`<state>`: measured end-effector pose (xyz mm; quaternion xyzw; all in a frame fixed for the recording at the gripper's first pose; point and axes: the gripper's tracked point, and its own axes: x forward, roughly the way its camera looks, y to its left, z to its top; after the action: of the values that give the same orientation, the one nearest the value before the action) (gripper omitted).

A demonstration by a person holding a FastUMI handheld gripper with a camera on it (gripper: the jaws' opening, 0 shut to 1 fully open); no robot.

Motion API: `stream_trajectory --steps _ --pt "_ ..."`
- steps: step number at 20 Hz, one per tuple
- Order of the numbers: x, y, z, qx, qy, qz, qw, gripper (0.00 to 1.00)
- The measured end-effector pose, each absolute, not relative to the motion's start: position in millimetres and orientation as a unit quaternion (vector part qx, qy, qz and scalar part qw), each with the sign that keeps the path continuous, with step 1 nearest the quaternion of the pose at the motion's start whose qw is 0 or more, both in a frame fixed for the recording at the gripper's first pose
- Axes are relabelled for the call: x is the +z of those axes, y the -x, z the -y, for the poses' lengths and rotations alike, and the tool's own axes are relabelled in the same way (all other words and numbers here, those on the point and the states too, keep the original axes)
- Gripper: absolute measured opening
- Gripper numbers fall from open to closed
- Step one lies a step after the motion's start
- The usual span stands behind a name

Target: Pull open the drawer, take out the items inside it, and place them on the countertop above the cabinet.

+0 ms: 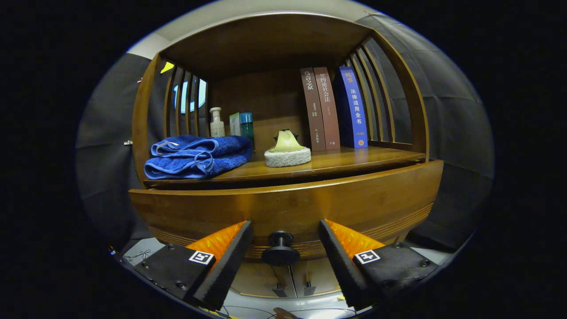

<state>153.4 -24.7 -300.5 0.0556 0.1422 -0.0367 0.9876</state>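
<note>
Knob (280,250) of drawer (288,208) dead centre between spread fingers of gripper (281,248), stem pointing straight back at it. Jaws wide, neither touching. Drawer front standing a little proud of countertop (336,161); early or late, cannot tell

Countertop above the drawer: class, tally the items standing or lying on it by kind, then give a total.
Books: 3
Blue towel: 1
Pump bottle: 1
Small boxes: 2
Scrubber pad with handle: 1
Total: 8
The gripper is open, fingers either side of the drawer knob.
</note>
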Motion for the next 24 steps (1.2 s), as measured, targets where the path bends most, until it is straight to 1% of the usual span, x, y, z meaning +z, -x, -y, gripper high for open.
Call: stream_trajectory --steps 6,18,24 --pt "-304 -173 25 -0.036 -0.057 -0.143 0.987 1.00" --pt "-302 -173 27 -0.042 -0.032 -0.149 0.987 1.00" --pt "-274 -158 24 -0.041 -0.033 -0.137 0.989 1.00"
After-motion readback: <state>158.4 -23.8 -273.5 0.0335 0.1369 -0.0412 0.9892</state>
